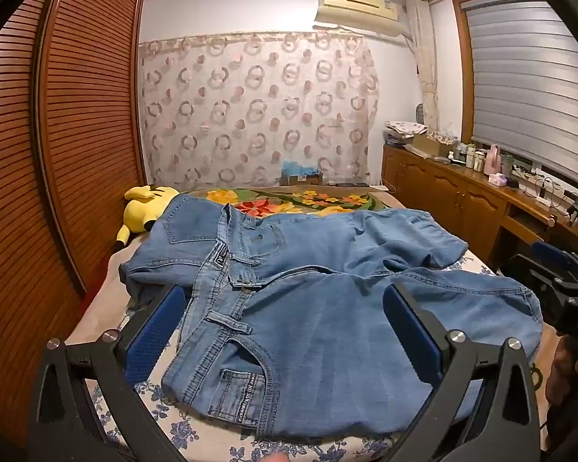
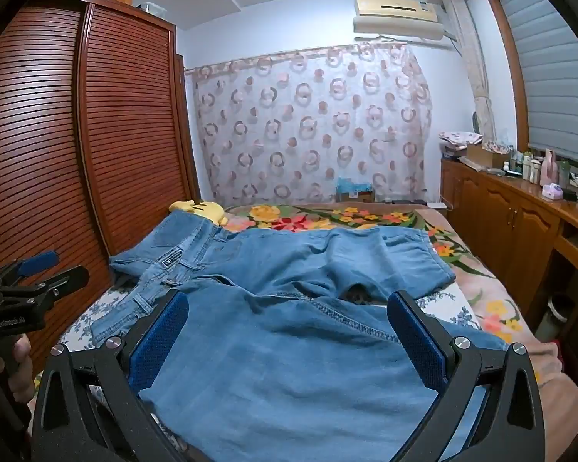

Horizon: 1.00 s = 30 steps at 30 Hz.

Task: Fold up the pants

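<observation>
Blue denim pants (image 1: 308,288) lie spread across the bed, waistband to the left and legs running right; they also show in the right wrist view (image 2: 289,308). My left gripper (image 1: 285,308) is open, its blue pads wide apart over the waist and front pocket area, holding nothing. My right gripper (image 2: 289,315) is open over the near leg fabric, holding nothing. The right gripper also shows at the right edge of the left wrist view (image 1: 558,285), and the left gripper at the left edge of the right wrist view (image 2: 31,285).
The bed (image 1: 219,431) has a floral sheet and a flowered blanket (image 1: 289,200) at the far end. A yellow plush toy (image 1: 142,208) lies far left by the wooden wardrobe (image 1: 57,154). A wooden cabinet (image 1: 481,196) with bottles runs along the right.
</observation>
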Tool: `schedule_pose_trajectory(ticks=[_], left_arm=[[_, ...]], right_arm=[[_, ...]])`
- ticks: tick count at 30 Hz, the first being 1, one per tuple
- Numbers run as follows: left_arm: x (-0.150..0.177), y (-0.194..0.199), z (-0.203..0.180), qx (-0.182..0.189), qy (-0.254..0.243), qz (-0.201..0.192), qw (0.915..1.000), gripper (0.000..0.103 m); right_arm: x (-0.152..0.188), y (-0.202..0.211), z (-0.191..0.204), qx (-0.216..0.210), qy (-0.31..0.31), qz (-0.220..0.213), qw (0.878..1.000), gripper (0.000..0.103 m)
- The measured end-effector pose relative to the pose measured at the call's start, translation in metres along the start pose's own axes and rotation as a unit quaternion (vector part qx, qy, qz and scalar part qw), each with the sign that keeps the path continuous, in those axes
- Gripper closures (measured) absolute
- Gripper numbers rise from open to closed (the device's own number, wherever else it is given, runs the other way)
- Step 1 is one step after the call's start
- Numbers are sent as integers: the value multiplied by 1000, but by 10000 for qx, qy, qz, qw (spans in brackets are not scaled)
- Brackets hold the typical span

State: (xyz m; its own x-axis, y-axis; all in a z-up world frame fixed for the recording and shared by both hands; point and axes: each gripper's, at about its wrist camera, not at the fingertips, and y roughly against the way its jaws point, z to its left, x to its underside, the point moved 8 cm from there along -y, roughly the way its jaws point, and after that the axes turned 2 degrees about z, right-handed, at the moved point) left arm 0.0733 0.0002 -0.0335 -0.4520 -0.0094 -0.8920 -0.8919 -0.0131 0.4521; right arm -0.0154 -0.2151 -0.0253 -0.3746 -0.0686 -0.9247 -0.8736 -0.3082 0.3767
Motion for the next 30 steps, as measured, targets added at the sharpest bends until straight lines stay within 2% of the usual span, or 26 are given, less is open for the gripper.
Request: schedule_pose_trajectory(ticks=[21,30], left_arm=[[-1,-2,-1,8,1,-32,10000,0],[2,-13,16,21,-6,-29,10000,0]], right_arm=[[0,0,1,-36,-72,-9,10000,0],[-1,1,1,-41,-71,-15,10000,0]])
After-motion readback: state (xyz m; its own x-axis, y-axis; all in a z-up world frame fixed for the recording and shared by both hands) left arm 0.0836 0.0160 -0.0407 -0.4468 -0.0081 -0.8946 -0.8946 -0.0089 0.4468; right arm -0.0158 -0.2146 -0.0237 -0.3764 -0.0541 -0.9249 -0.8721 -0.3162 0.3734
